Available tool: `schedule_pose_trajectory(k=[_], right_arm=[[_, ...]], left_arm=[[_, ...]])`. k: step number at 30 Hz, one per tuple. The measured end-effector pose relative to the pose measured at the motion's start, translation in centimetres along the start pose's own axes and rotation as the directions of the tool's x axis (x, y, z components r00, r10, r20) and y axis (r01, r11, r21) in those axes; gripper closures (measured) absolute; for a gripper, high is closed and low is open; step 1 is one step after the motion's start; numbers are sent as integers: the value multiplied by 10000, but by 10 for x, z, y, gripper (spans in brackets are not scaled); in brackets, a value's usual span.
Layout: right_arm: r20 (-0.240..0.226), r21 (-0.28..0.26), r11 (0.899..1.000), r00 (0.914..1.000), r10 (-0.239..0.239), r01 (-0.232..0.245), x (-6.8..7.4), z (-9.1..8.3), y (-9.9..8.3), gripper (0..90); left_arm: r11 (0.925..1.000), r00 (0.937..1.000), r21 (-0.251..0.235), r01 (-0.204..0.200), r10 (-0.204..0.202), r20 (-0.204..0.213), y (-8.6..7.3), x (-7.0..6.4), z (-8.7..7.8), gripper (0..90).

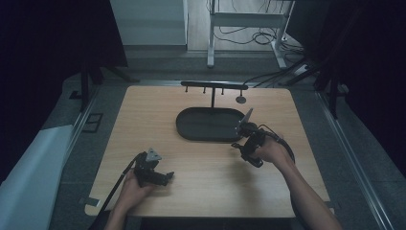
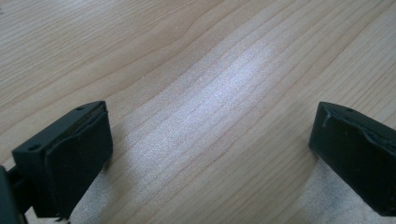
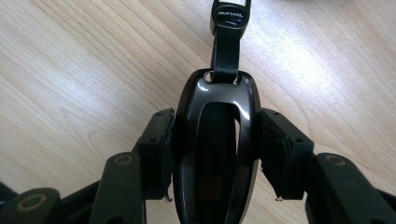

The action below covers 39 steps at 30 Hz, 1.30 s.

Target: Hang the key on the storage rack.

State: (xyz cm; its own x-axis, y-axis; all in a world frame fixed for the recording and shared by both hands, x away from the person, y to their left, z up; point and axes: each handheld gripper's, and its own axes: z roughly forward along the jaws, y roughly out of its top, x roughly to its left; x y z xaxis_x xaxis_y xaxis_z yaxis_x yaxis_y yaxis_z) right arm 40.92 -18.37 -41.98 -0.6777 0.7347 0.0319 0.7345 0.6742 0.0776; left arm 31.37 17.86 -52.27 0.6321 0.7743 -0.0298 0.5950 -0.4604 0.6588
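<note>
Nearest the high view's camera, two forearms are seen entering from the bottom edge. The left gripper (image 1: 154,175) is held low over the wooden table (image 1: 206,191) near its front edge, its jaws pointed to the right. The right gripper (image 1: 245,143) is held farther forward, just beside the near right rim of a dark oval tray (image 1: 184,125). Behind the tray a black T-shaped stand (image 1: 213,87) with small hooks under its crossbar is set, and a small round dark object (image 1: 241,99) is seen near its right end.

Through the left gripper view, the left gripper (image 2: 210,140) is shown with its jaws spread wide apart; bare wood grain is seen between them and nothing is held.

Through the right gripper view, the right gripper (image 3: 215,144) is shown clamped on a glossy dark key fob (image 3: 215,140), one pad pressed to each side of it. A black strap (image 3: 226,42) bearing a lettered tag is attached at the fob's far end and is extended over the table.
</note>
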Motion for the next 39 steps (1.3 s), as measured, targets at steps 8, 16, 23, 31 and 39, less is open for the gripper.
schedule_pose_trajectory(k=[8, 16, 23, 31, 39], right_arm=[[-24, -148, 9999, 10000, 81, -82, -7, -28, 3, 493], [-173, -437, 9986, 9994, 293, -301, -19, -59, 10, 493], [-193, -440, 9971, 9979, 615, -623, -30, -80, 20, 493], [-152, -526, 9939, 9952, 964, -971, -44, -99, 30, 493], [-343, -707, 9881, 9903, 1344, -1366, -57, -114, 43, 493]], left_arm=[[10000, 10000, -32, 17, -17, -8, 0, 0, 0, 0], [10000, 10000, -28, 2, -2, -8, 0, 0, 0, 0], [10000, 10000, -13, -2, 3, 9, 0, 0, 0, 0], [10000, 10000, -14, 0, 0, 10, 0, 0, 0, 0], [10000, 10000, -1, -29, 29, 6, 0, 0, 0, 0]])
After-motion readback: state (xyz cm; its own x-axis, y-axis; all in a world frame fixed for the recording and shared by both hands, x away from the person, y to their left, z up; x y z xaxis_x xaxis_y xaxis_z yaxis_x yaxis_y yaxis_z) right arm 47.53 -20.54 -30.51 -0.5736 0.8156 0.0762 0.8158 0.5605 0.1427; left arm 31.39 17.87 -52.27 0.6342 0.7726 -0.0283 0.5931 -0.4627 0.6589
